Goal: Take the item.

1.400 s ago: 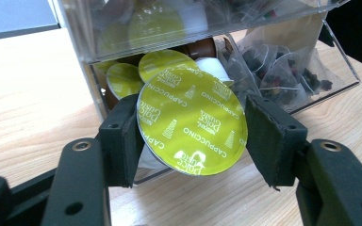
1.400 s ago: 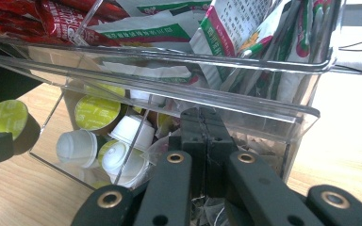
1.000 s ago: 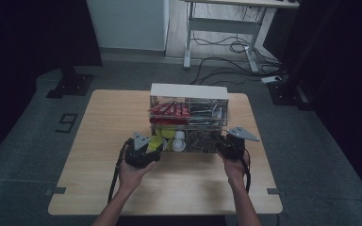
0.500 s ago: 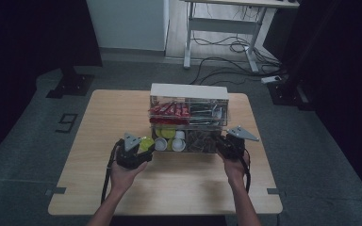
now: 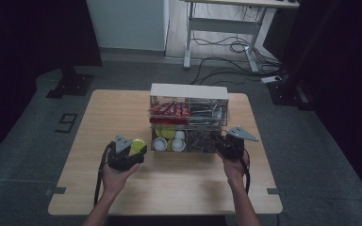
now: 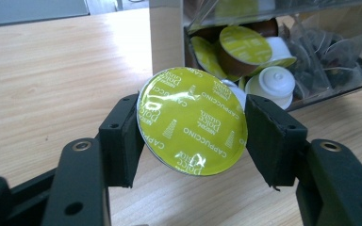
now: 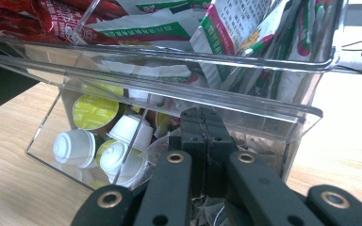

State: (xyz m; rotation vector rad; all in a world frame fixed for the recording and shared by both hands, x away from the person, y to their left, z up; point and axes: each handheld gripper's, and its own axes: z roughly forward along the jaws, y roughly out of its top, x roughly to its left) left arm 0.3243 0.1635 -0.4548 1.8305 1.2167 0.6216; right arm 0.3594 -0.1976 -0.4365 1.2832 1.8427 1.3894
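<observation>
Yellow-green foil covers the round coffee capsule [image 6: 192, 121] printed "Cappuccino", which sits squarely between the two black pads of the left tool [image 6: 192, 136], one pad pressed to each side of its rim, so this tool grips the capsule with the lid tilted toward its own camera. In the high view the left tool [image 5: 128, 153] holds the capsule [image 5: 138, 145] above the pale wooden tabletop [image 5: 122, 117], just beside the left front corner of the clear plastic two-tier organiser box [image 5: 189, 117]. Beyond the held capsule, the box's lower compartment holds more yellow-lidded and white capsules [image 6: 259, 66]. The right tool [image 7: 204, 123] has its jaws closed flat against each other, nothing between them, its tips at the front wall of the box's lower tier [image 7: 283, 125], beside the white capsules [image 7: 99, 146].
</observation>
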